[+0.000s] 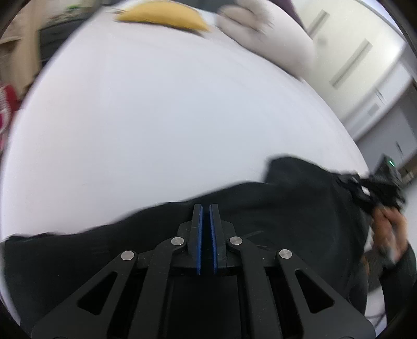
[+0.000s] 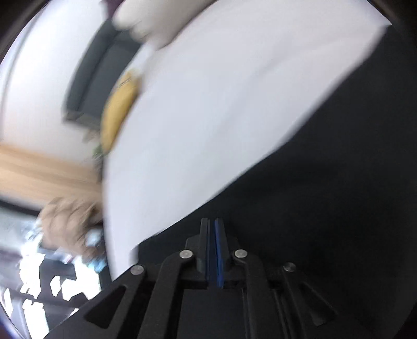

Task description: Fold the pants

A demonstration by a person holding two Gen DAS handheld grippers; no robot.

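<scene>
Black pants (image 1: 260,219) spread directly under and ahead of the left hand-held gripper (image 1: 206,208), long axis crosswise to its fingers, one end bunched far right beside a hand (image 1: 388,229). Left jaws pressed nearly together at the cloth's far edge; pinching fabric or merely over it, cannot tell. Right hand-held gripper (image 2: 215,221) likewise pressed together over the pants (image 2: 325,182), hem edge slanting up to its right. Equally near, both at that edge. On the white surface (image 1: 169,117): one pair of pants, one yellow item (image 1: 164,15), one pale bundle (image 1: 260,28), both far ahead.
</scene>
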